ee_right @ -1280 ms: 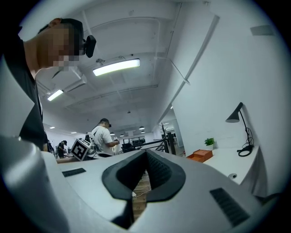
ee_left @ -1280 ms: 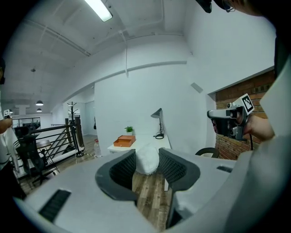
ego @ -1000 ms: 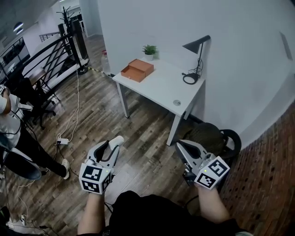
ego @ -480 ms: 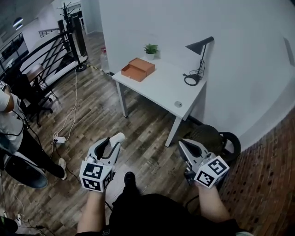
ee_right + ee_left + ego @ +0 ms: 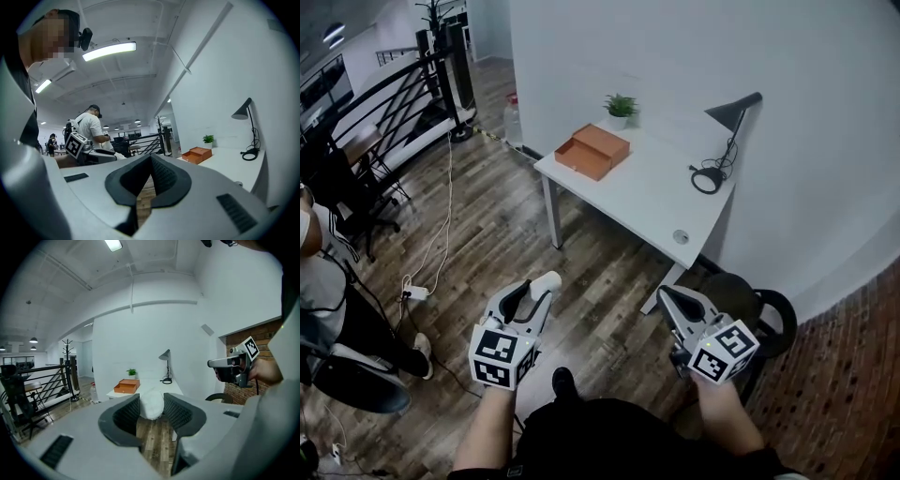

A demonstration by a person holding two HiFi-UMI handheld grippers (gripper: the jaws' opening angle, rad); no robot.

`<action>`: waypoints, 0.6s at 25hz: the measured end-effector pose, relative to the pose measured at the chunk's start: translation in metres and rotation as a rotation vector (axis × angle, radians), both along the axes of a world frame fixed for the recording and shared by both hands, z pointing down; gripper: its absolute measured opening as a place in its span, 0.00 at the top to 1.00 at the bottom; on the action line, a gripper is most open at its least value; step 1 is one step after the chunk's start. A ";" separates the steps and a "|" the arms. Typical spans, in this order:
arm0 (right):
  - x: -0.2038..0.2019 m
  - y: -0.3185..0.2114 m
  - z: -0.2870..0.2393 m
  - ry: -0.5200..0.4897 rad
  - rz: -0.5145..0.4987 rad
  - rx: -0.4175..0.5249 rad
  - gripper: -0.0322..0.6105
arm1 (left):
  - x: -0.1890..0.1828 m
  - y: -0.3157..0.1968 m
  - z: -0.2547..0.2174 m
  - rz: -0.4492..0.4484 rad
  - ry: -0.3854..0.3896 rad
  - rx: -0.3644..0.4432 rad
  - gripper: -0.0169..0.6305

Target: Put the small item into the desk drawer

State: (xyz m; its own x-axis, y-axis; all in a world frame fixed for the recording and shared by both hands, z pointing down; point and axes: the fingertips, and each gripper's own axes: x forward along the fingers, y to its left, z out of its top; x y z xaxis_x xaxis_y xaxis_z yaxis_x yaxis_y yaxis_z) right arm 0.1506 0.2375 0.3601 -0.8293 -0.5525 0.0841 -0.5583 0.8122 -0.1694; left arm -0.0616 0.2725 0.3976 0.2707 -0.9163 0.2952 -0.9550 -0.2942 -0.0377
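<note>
My left gripper point(image 5: 541, 287) is shut on a small white item point(image 5: 547, 280); in the left gripper view the white item point(image 5: 151, 404) sits pinched between the dark ribbed pads point(image 5: 128, 414). My right gripper point(image 5: 662, 294) is shut with nothing in it, its jaws meeting at the tips point(image 5: 150, 161). Both are held over the wooden floor, short of the white desk point(image 5: 649, 192). An orange desk drawer box point(image 5: 592, 150) stands on the desk's far left corner, its drawer pulled partly out; this orange box point(image 5: 126, 386) point(image 5: 198, 154) shows small in both gripper views.
On the desk are a potted plant point(image 5: 621, 106), a black lamp point(image 5: 727, 127) with a coiled cord, and a small round disc point(image 5: 681, 237). A black chair point(image 5: 761, 311) stands to the desk's right. A railing point(image 5: 389, 103), floor cables point(image 5: 441, 248) and a person point(image 5: 323, 300) are at the left.
The view has moved nearer to the desk, which now sits further right. A foot has come into view below. Both grippers keep their hold and pose.
</note>
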 end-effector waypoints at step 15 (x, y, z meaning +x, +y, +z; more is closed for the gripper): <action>-0.108 -0.083 0.027 0.034 0.048 -0.047 0.95 | -0.103 -0.096 0.008 0.062 -0.002 -0.013 0.72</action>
State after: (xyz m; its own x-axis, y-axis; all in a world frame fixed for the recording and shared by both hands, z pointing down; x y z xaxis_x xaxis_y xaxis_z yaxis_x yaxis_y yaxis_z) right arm 0.0428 0.1544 0.3869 -0.7980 -0.5867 0.1379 -0.6027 0.7758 -0.1868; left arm -0.1643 0.1761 0.4057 0.3259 -0.8940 0.3076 -0.9350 -0.3529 -0.0351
